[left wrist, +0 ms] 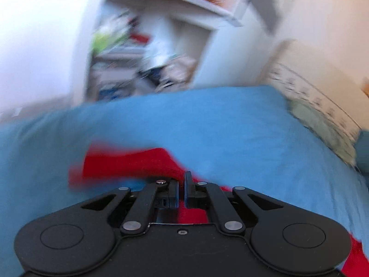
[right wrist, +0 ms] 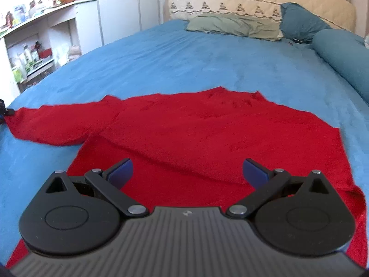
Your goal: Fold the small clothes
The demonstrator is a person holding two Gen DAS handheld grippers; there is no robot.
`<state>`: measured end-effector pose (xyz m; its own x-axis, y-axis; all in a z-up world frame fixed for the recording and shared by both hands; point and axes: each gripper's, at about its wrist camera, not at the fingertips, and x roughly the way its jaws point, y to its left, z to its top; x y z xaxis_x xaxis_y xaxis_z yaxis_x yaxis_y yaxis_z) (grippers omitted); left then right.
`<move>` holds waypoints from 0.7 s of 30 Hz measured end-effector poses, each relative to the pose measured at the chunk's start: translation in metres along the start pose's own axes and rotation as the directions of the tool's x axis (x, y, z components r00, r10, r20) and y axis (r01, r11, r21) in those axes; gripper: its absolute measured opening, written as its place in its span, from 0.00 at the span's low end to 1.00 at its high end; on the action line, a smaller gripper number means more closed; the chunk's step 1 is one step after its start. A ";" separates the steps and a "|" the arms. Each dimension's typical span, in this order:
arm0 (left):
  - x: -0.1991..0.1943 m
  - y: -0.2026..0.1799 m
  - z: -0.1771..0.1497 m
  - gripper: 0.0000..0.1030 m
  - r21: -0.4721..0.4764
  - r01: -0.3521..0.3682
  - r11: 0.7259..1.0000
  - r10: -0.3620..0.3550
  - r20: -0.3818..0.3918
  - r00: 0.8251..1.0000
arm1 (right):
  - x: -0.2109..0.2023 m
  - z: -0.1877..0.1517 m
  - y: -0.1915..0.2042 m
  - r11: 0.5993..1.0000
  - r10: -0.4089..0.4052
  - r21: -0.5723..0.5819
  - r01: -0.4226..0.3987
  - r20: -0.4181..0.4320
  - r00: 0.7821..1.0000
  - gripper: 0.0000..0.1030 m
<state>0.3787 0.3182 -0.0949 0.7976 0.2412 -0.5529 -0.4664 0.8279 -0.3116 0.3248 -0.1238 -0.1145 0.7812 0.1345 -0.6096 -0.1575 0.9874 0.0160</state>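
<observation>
L tool (left wrist: 181, 191) pinching sweater (right wrist: 184, 133) sleeve, leftward.

Left black two-finger gripper (left wrist: 182, 190) pinching, jaws nearly touching; right black blue-padded gripper (right wrist: 187, 169) hovering, jaws spread wide.

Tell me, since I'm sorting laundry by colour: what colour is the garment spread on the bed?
Plain red garment, clearest in the right wrist view.
</observation>
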 end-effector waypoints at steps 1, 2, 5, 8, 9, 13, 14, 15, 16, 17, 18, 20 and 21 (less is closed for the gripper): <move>-0.009 -0.018 0.002 0.03 0.047 0.030 0.998 -0.031 0.013 0.999 | -0.002 0.002 -0.005 1.000 -0.007 0.008 0.007 0.004 1.000 1.00; -0.018 -0.039 0.002 0.03 0.101 0.064 0.993 -0.067 0.020 0.998 | -0.005 0.006 -0.011 1.000 -0.018 0.016 0.018 0.009 1.000 1.00; -0.043 -0.117 -0.007 0.03 0.321 0.170 0.932 -0.185 0.015 0.983 | -0.016 0.014 -0.034 0.997 -0.050 0.054 0.048 0.030 0.998 1.00; -0.066 -0.204 -0.040 0.03 0.514 0.300 0.804 -0.328 -0.039 0.944 | -0.030 0.019 -0.059 0.992 -0.089 0.098 0.084 0.050 0.995 1.00; -0.069 -0.234 -0.058 0.03 0.554 0.355 0.753 -0.366 -0.095 0.926 | -0.034 0.019 -0.068 0.989 -0.104 0.112 0.097 0.057 0.993 1.00; -0.054 -0.309 -0.147 0.03 0.609 0.493 0.621 -0.370 -0.327 0.870 | -0.042 0.012 -0.100 0.977 -0.148 0.159 0.140 0.041 0.988 1.00; -0.046 -0.318 -0.171 0.03 0.609 0.515 0.604 -0.345 -0.382 0.857 | -0.041 0.008 -0.108 0.976 -0.149 0.162 0.144 0.023 0.989 1.00; -0.040 -0.323 -0.192 0.03 0.608 0.525 0.596 -0.322 -0.418 0.850 | -0.041 0.004 -0.112 0.976 -0.155 0.157 0.152 0.008 0.988 1.00; -0.035 -0.324 -0.210 0.03 0.609 0.524 0.595 -0.298 -0.438 0.848 | -0.040 0.000 -0.117 0.976 -0.163 0.147 0.162 -0.005 0.987 1.00; -0.034 -0.322 -0.222 0.04 0.617 0.512 0.597 -0.288 -0.431 0.855 | -0.039 -0.005 -0.120 0.977 -0.165 0.135 0.166 -0.017 0.986 1.00; -0.038 -0.320 -0.230 0.04 0.631 0.499 0.593 -0.299 -0.403 0.865 | -0.038 -0.010 -0.123 0.978 -0.163 0.124 0.165 -0.025 0.986 1.00; -0.044 -0.317 -0.231 0.04 0.638 0.500 0.586 -0.317 -0.387 0.866 | -0.035 -0.018 -0.127 0.982 -0.158 0.105 0.160 -0.030 0.987 1.00; -0.046 -0.314 -0.228 0.09 0.618 0.510 0.599 -0.327 -0.393 0.860 | -0.034 -0.022 -0.128 0.983 -0.154 0.095 0.156 -0.029 0.988 1.00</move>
<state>0.4012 -0.0680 -0.1478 0.6878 -0.2620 -0.6770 0.3639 0.9314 0.0092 0.3054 -0.2567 -0.1132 0.7782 -0.0216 -0.6277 0.0242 0.9997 -0.0043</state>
